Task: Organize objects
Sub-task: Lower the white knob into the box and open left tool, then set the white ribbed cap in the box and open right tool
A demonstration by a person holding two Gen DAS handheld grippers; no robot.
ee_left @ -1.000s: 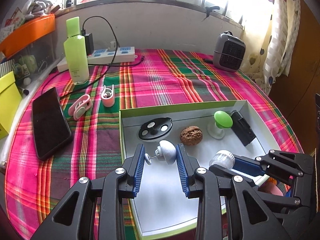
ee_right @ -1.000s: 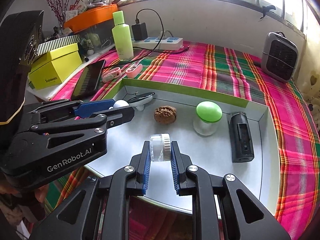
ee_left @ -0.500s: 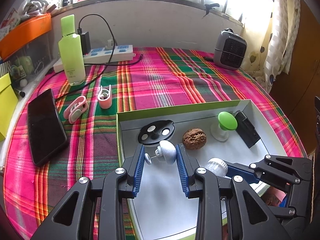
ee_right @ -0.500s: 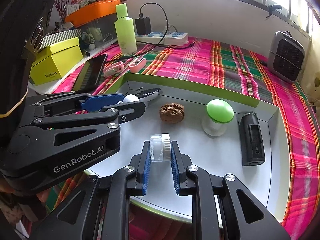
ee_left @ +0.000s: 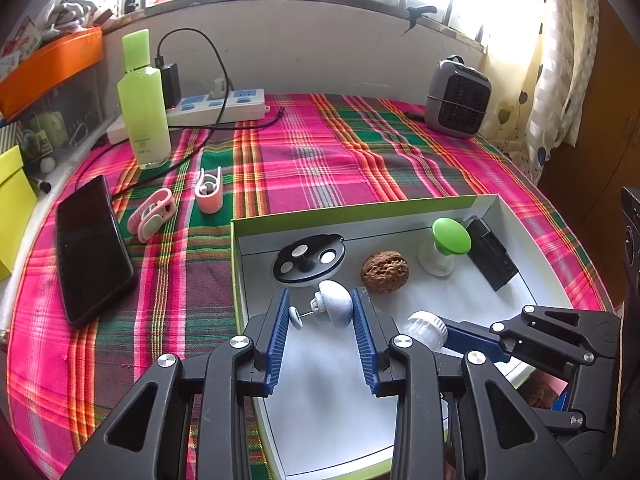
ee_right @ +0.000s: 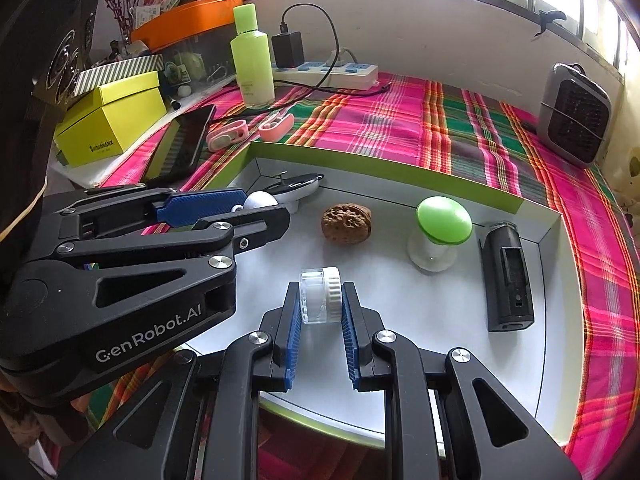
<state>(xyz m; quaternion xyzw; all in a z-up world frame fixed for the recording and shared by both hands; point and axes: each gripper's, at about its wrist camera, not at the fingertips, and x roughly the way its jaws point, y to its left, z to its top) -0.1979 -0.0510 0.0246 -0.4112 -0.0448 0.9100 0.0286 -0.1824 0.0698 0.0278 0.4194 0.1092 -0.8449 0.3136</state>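
A green-rimmed white box sits on the plaid cloth. My left gripper is shut on a small white dome-shaped knob with a pin, above the box's left part. My right gripper is shut on a small clear jar with a white ribbed lid, above the box's front. In the box lie a black disc, a walnut, a green-capped white piece and a black block.
On the cloth left of the box lie a black phone, two pink clips, a green bottle and a power strip with charger. A grey heater stands back right. Yellow boxes sit at the left edge.
Both grippers have drawn back slightly with their held objects; the box and its contents look a little farther away. Grips are unchanged.
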